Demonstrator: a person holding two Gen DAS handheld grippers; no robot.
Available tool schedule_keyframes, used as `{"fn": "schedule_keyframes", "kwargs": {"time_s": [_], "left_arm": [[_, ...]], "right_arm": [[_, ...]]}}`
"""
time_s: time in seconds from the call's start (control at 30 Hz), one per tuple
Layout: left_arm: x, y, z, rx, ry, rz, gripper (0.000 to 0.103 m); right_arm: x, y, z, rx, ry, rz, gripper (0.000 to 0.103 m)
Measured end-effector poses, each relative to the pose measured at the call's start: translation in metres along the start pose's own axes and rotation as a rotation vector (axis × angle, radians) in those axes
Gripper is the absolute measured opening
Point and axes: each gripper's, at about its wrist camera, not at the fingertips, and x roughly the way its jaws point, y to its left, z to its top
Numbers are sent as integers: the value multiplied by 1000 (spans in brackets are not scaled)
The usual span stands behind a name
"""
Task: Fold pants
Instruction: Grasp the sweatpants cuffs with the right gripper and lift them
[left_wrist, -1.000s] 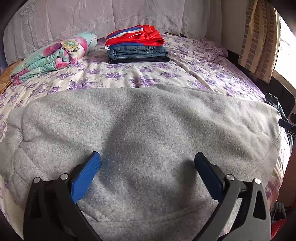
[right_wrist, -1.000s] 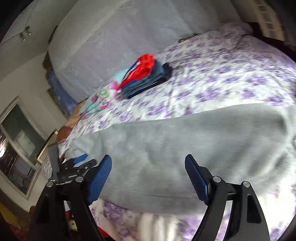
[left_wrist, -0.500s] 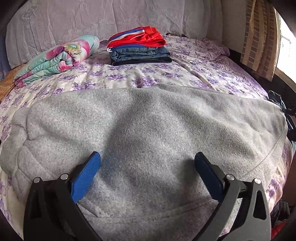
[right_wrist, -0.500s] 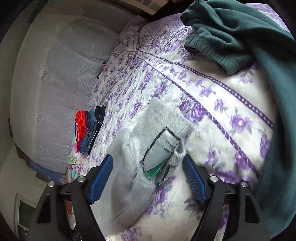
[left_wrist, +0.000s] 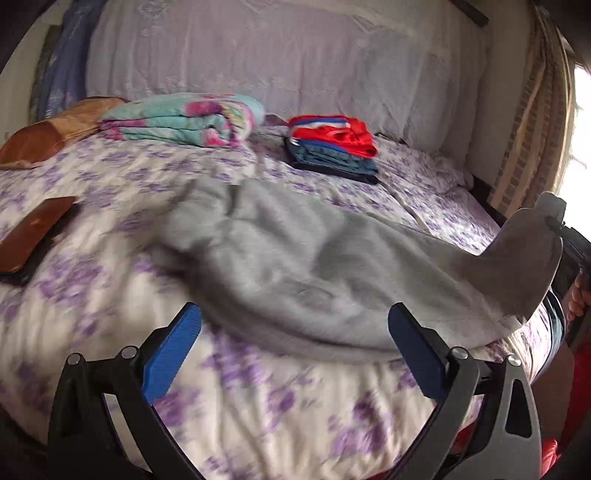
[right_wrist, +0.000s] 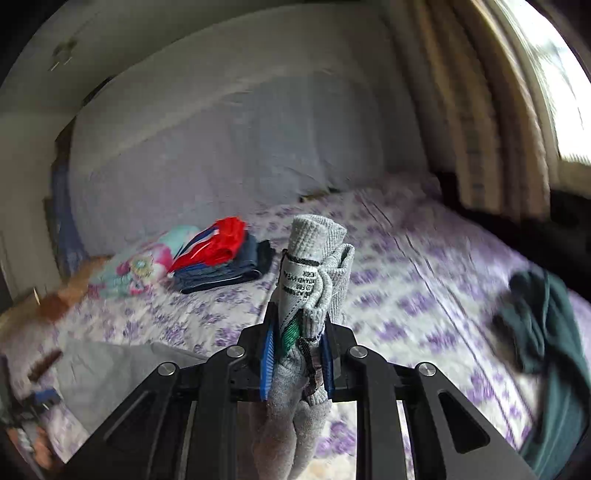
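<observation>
**Right wrist view: grey waistband clamped, left jaws wide and empty**

Right wrist view shows the right gripper (right_wrist: 297, 363) clenched on a bunched end of the grey pants (right_wrist: 317, 258). Its jaws have just been closing, and the fabric is squeezed between the two blue pads (right_wrist: 266, 363). The gathered cloth sticks up past the fingertips, with more of it trailing down between the black arms toward the camera. A white care label (right_wrist: 295, 284) sewn into the bunch faces the lens; it carries several lines of small dark print, turned sideways and too small to read, with a green tab (right_wrist: 290, 338) at its lower end.

From the left wrist view, the left gripper (left_wrist: 293, 352) is spread wide and grasps nothing; it hangs above the near edge of the floral bedsheet (left_wrist: 258, 387), its blue pads (left_wrist: 171, 354) clear of the cloth. The grey pants (left_wrist: 314, 273) lie across the bed just beyond those fingertips, their right end lifted off the mattress at the picture's right edge.

Farther back on the bed sit a stack of folded clothes (left_wrist: 332, 147) topped in red, and a rolled flowered blanket (left_wrist: 184, 120). A brown flat case (left_wrist: 31, 240) lies at the left, and a dark green garment (right_wrist: 543, 325) sits at the right in the right wrist view.
</observation>
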Motion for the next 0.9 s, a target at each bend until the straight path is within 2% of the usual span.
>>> {"fn": "schedule_keyframes", "kwargs": {"time_s": [0.1, 0.17, 0.2, 0.23, 0.27, 0.3, 0.37, 0.43, 0.5, 0.57, 0.6, 0.63, 0.67, 0.7, 0.77, 0.83, 0.9], "left_arm": [[-41, 41, -18, -86, -46, 131, 99], [-58, 68, -27, -155, -47, 174, 99], [-65, 81, -31, -201, -55, 189, 99], [-69, 93, -31, -253, -63, 209, 99], [-72, 103, -28, -301, -61, 218, 98], [-77, 110, -27, -335, -80, 196, 98], [-82, 120, -27, -381, -120, 158, 98], [-77, 128, -29, -422, -110, 167, 98], [-70, 135, -34, -473, -90, 166, 98], [-66, 135, -39, -517, -65, 153, 98], [-67, 132, -40, -526, -58, 160, 98], [-71, 127, -41, -519, -64, 183, 98], [-78, 121, -40, -500, -77, 221, 98], [-88, 113, -39, -470, -95, 276, 98], [-108, 100, -37, -406, -126, 387, 98], [-128, 88, -34, -349, -147, 502, 98], [-145, 78, -32, -322, -166, 575, 98]], "right_arm": [[39, 99, -17, -235, 96, 127, 20], [77, 154, -50, -370, 248, 210, 22], [97, 175, -69, -432, 351, 251, 29], [101, 188, -80, -469, 373, 247, 41], [93, 191, -82, -489, 321, 243, 44], [81, 189, -77, -471, 306, 288, 52], [60, 165, -54, -320, 304, 440, 54], [45, 134, -25, -160, 270, 523, 56], [40, 112, -5, -95, 212, 500, 58], [58, 111, 0, -161, 208, 382, 59], [76, 117, -6, -240, 245, 317, 65], [95, 125, -17, -327, 318, 301, 71], [115, 138, -34, -430, 441, 348, 73], [129, 148, -53, -527, 515, 366, 81], [130, 151, -61, -602, 451, 388, 86], [137, 146, -54, -573, 519, 422, 87], [140, 137, -54, -520, 525, 460, 90]]}}
